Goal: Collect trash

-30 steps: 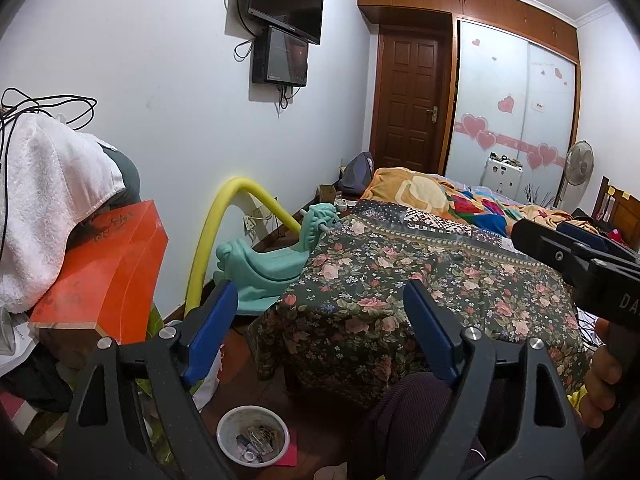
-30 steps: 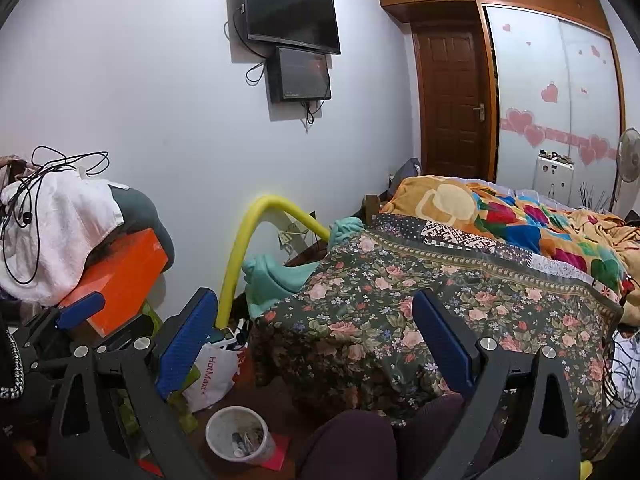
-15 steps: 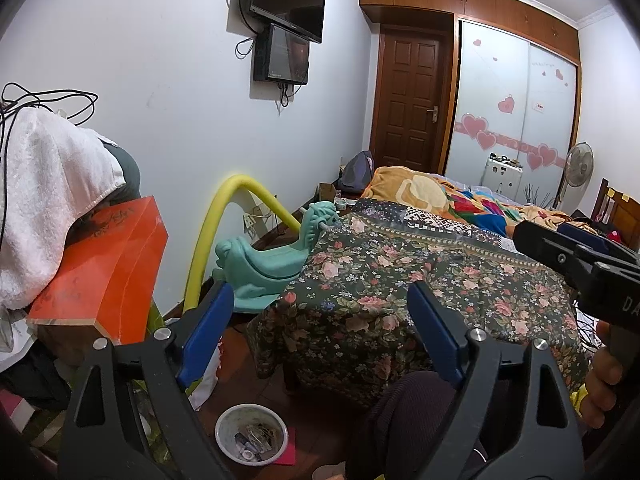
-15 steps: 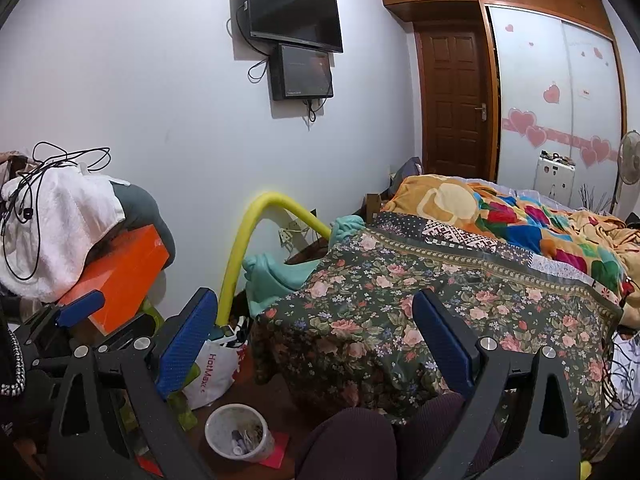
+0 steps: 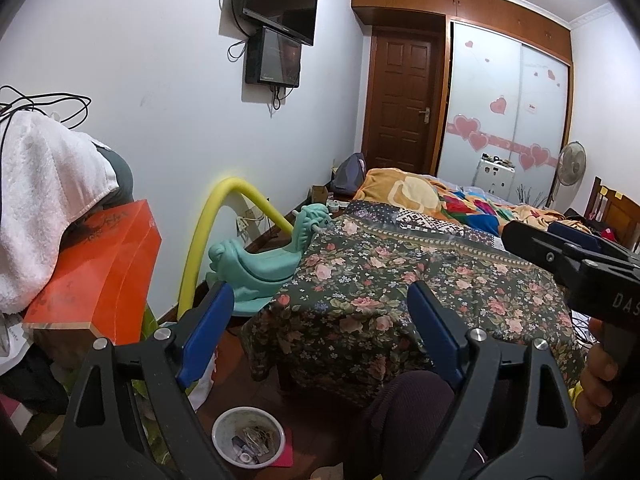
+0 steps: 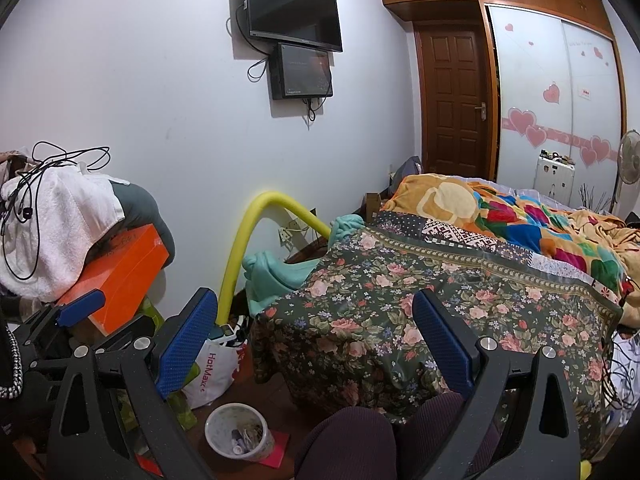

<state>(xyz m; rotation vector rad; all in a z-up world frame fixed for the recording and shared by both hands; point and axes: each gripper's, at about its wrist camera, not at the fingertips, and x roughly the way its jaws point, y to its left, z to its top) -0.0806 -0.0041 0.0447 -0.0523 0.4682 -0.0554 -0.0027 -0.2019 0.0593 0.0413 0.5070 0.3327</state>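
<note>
You hold both tools high and level, I think to look over the room first. The left gripper [image 5: 320, 328] and right gripper [image 6: 316, 340] have their jaws wide apart, with nothing between them. The small trash bin [image 5: 248, 436] stands on the floor at 6 o'clock, just beside the floral bedcover [image 5: 400, 288], with scraps inside.

A lived-in home bedroom.
A bed [image 6: 460, 280] with flowered and patchwork covers, a wall television [image 6: 292, 10], a wardrobe with heart stickers [image 5: 508, 116], a wooden door [image 6: 454, 100].
</note>
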